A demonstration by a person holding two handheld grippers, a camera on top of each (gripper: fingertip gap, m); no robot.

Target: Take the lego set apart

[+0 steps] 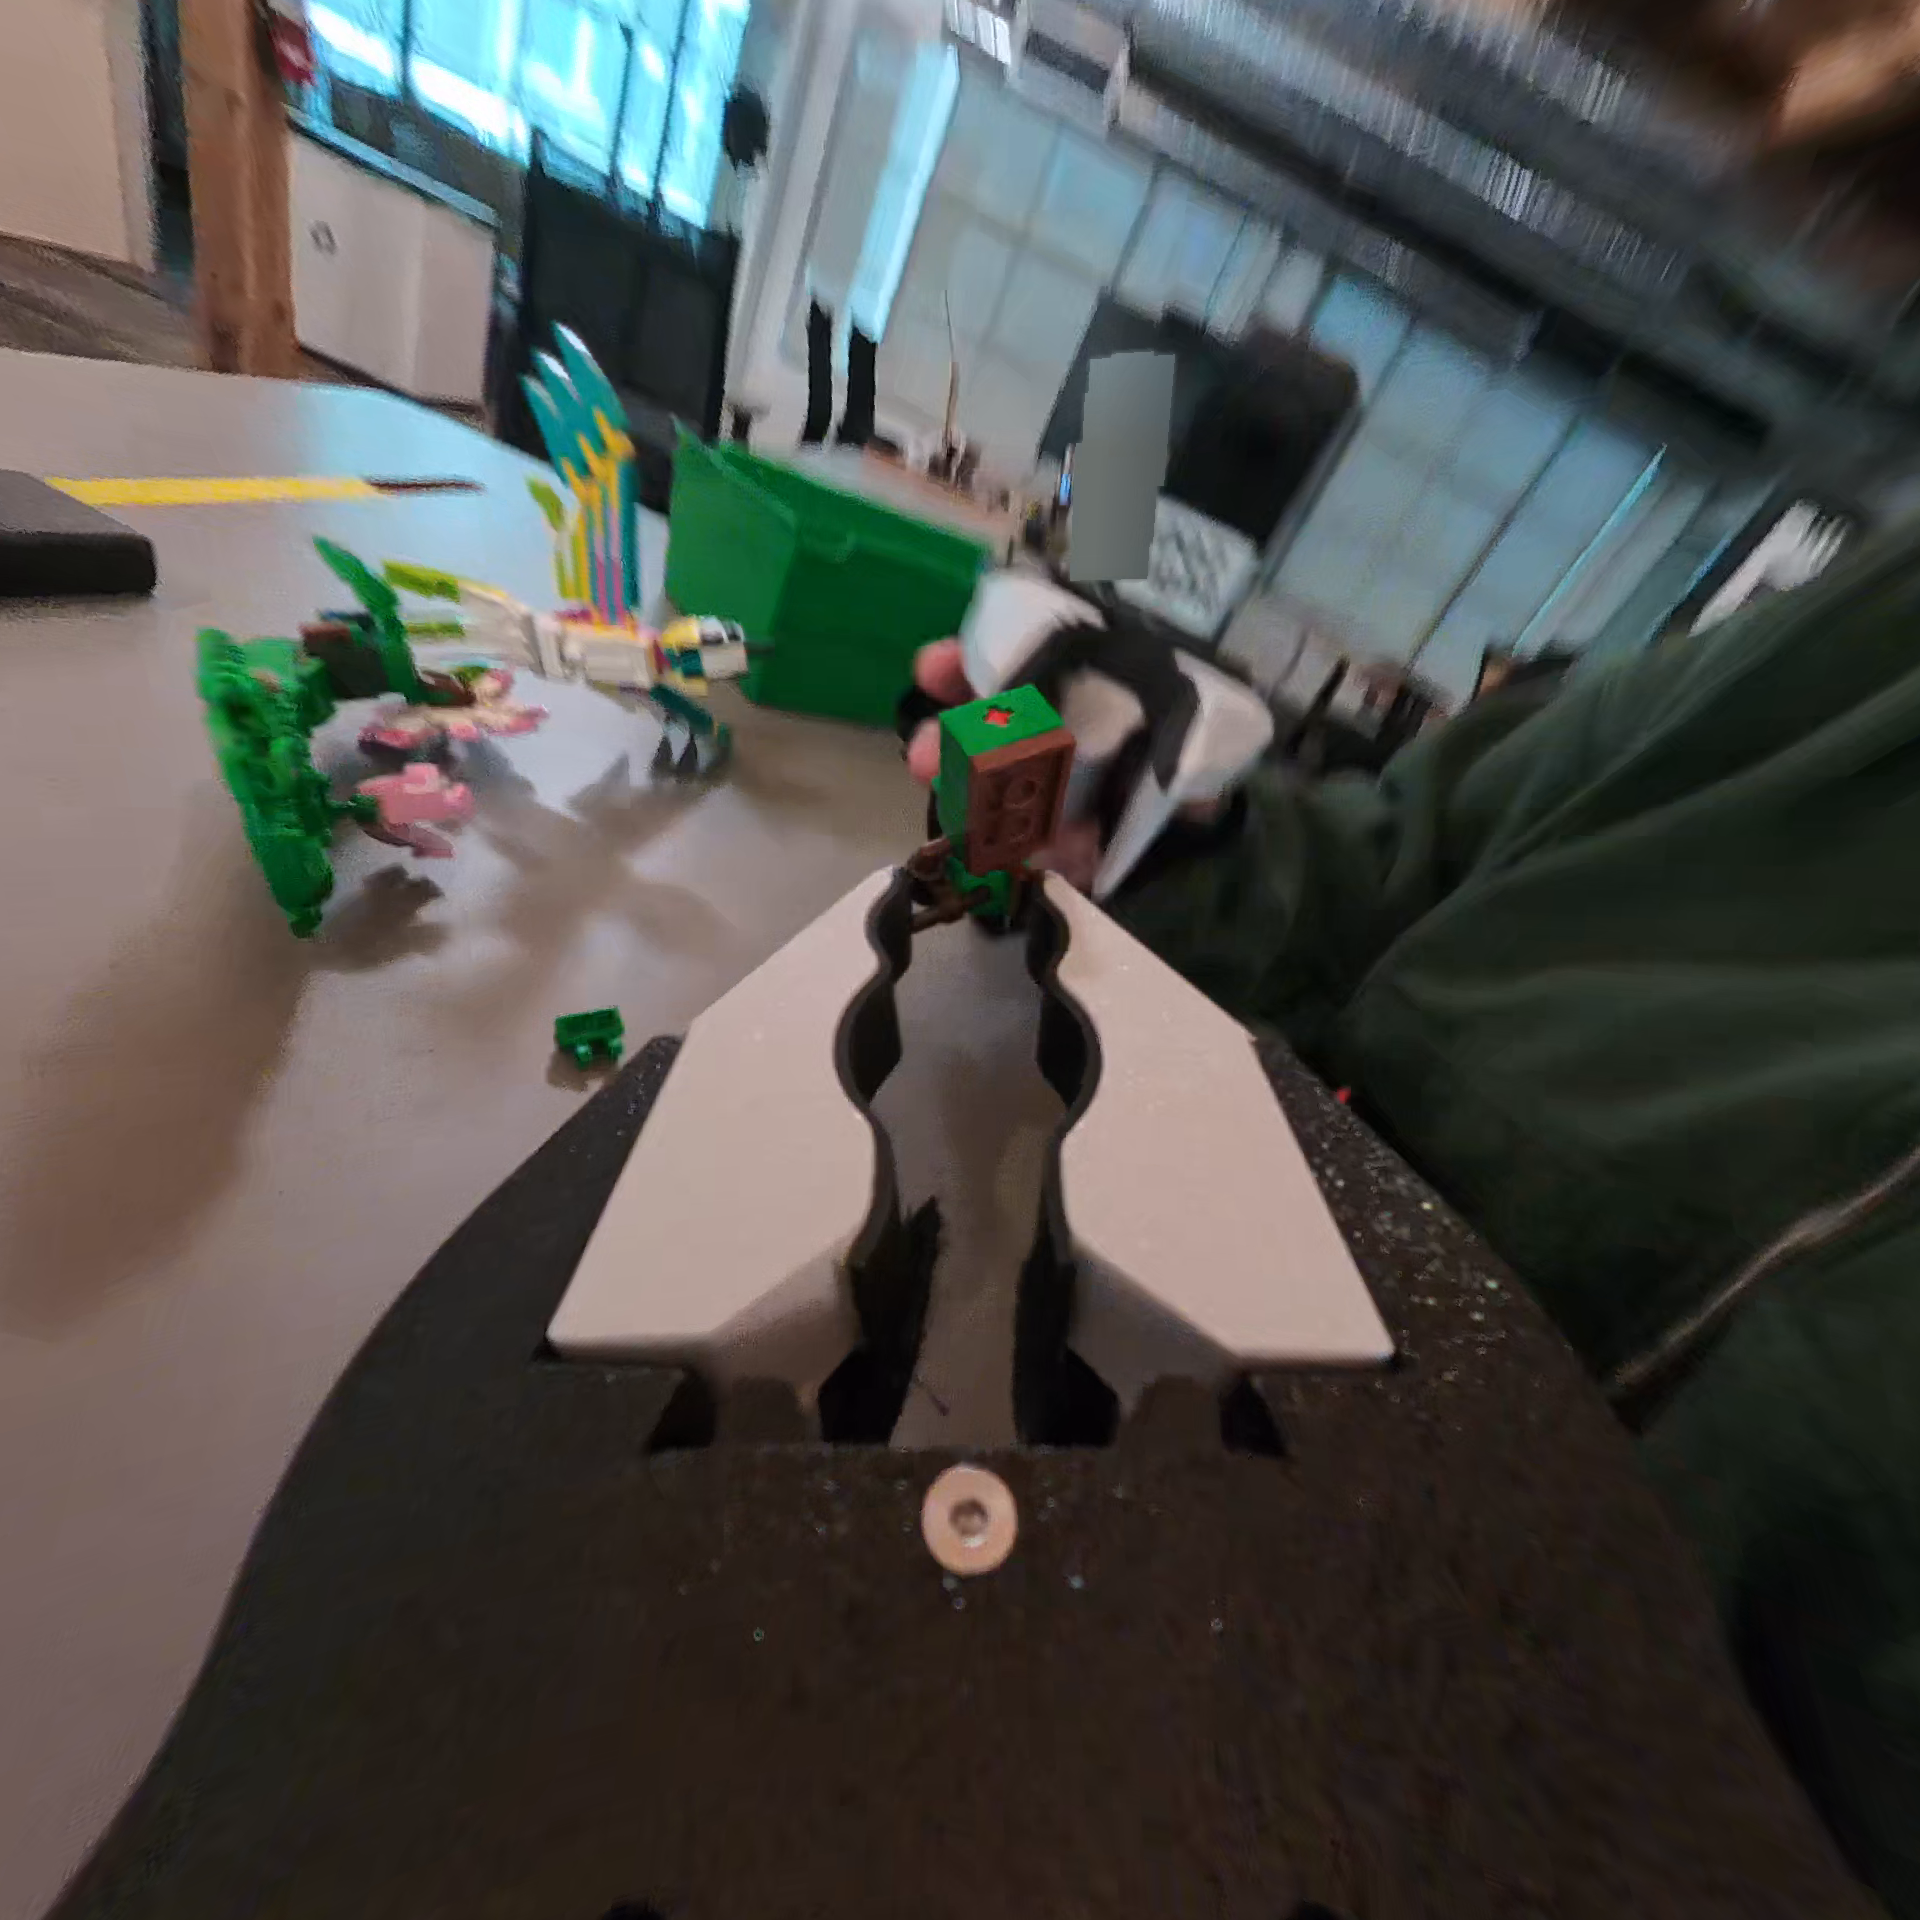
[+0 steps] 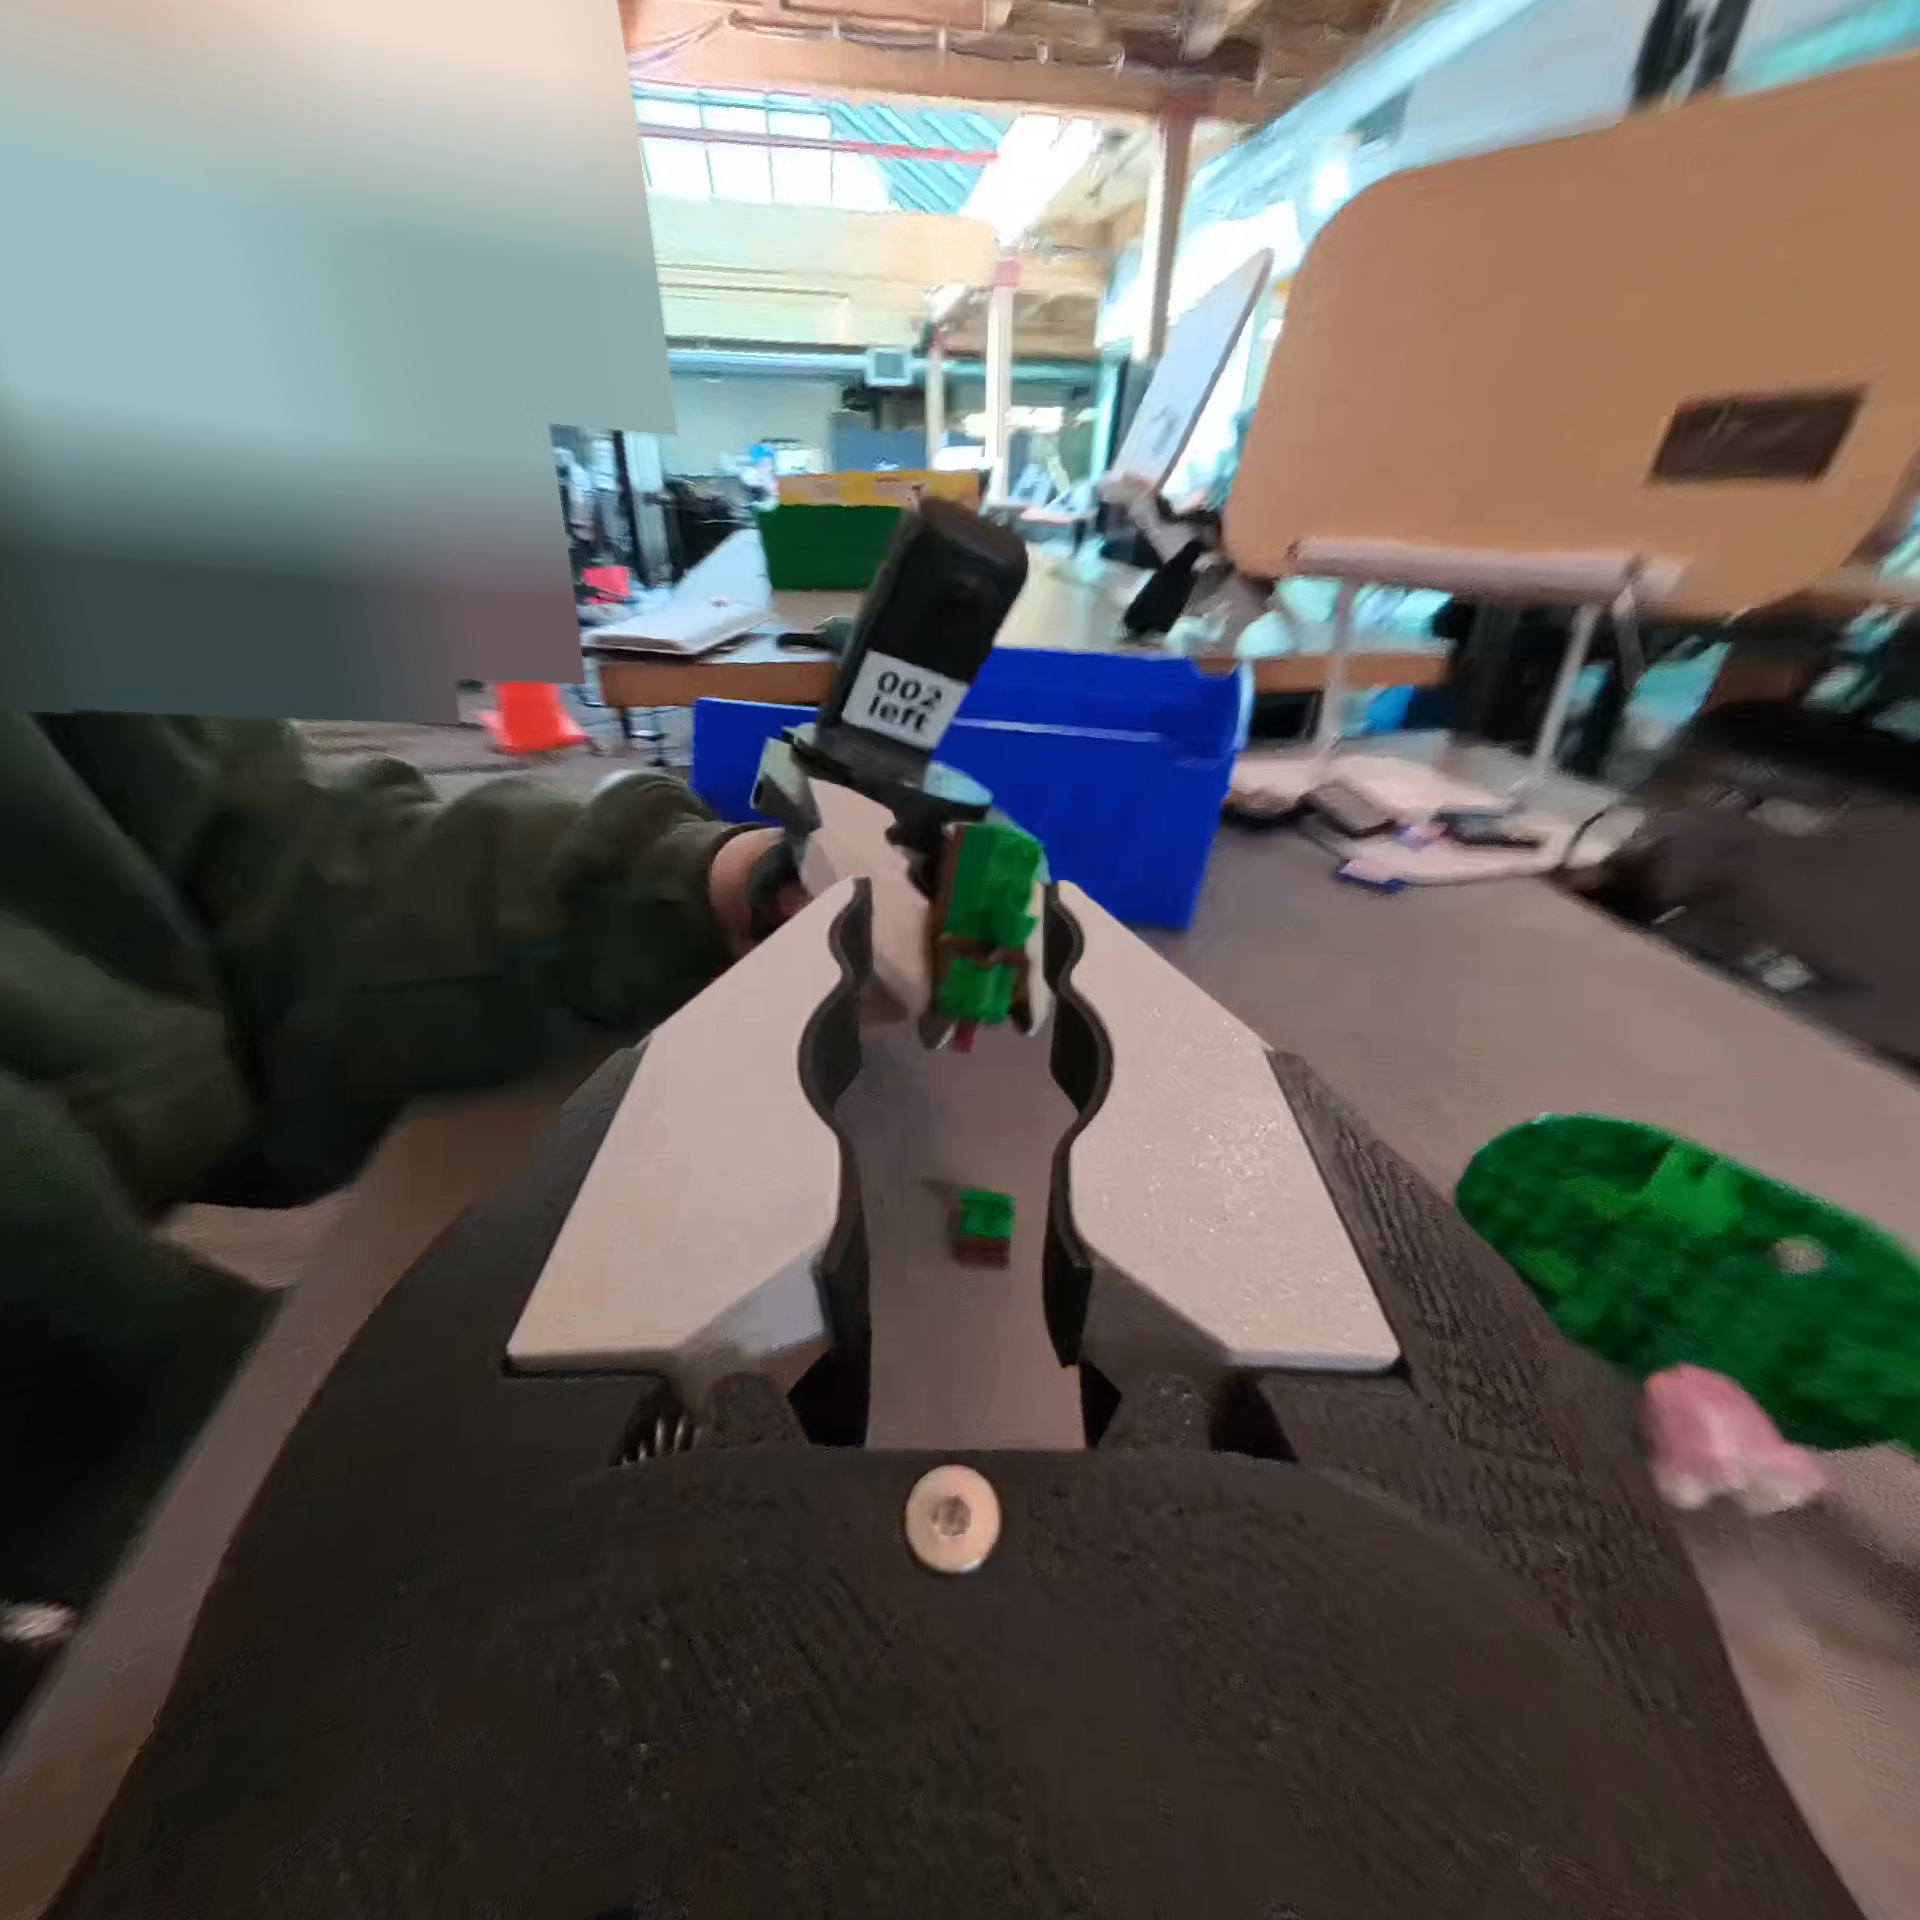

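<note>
Open workshop, grey table point(image 1: 156, 1039); left gripper point(image 1: 971, 894) pinches the green-and-brown lego stack point(image 1: 1003, 790) at its fingertips, held up off the table; right gripper point(image 2: 951, 904) spread, its tips either side of the same stack point(image 2: 987, 925); rest of lego set point(image 1: 447, 665) well apart. Advice: close right on the upper bricks, twist off, avoid straight pulling.

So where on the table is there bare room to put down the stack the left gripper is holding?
Bare table lies around the loose green piece, below the green plate with pink flowers. Another bare strip runs between that model and the dark pad. It is crowded around the bird model and green bin. The brick stack sits in the left gripper.
</note>
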